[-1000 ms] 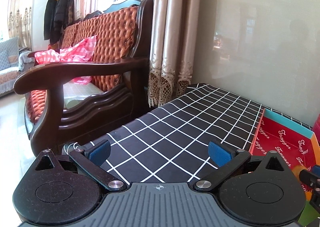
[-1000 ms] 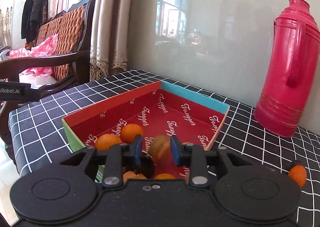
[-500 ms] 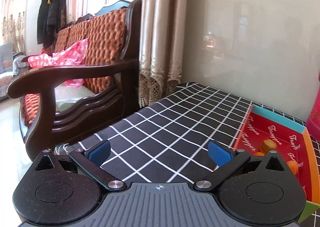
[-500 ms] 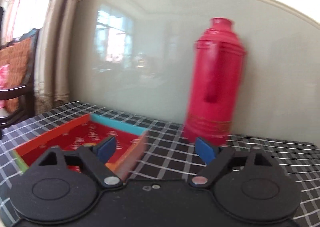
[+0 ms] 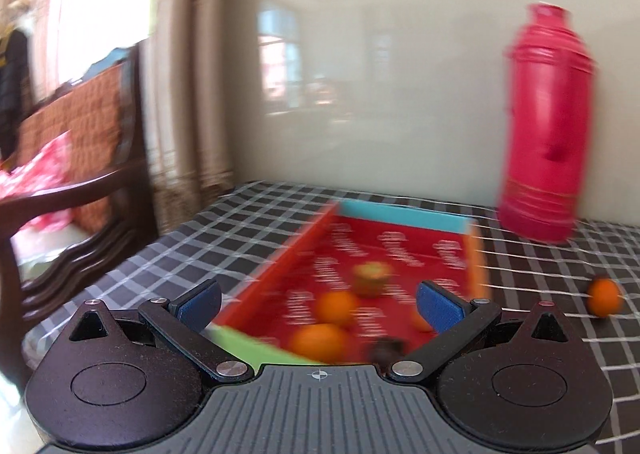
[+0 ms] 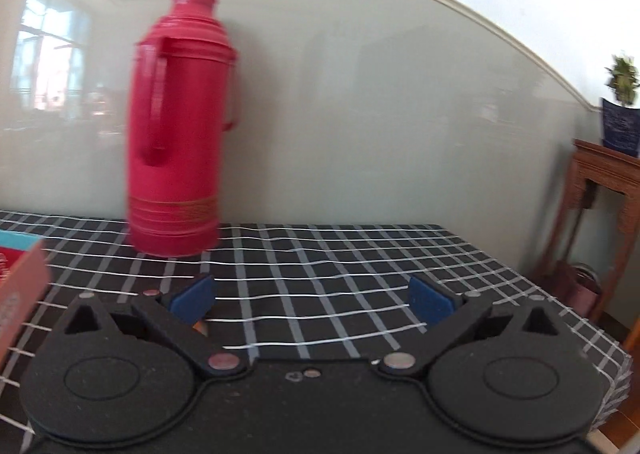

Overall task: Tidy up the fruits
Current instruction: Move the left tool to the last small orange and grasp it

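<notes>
Orange fruit, loose: 1 small round fruit is seen on the checked tablecloth, outside the tray and in front of the red thermos, apart from both.
Orange fruit, stored: at least 3 round fruits and 1 duller greenish-yellow one are seen on the red floor of the tray; blur prevents an exact count.
Tray: red floor, teal far wall, orange right wall, green near corner.
Left gripper: jaws are held wide apart, nothing between the pads; aimed over the near end of the tray.
Right gripper: jaws are opening, near full width, nothing between the pads; aimed at bare cloth to the right of the thermos.
Orange sliver: seen just below the left blue pad of the right gripper; judged possibly the loose fruit, not confirmed.
Key relation: the loose fruit lies right of the tray and right of the left gripper's line. No long axis applies to a round fruit. The right hand is judged nearer.
</notes>
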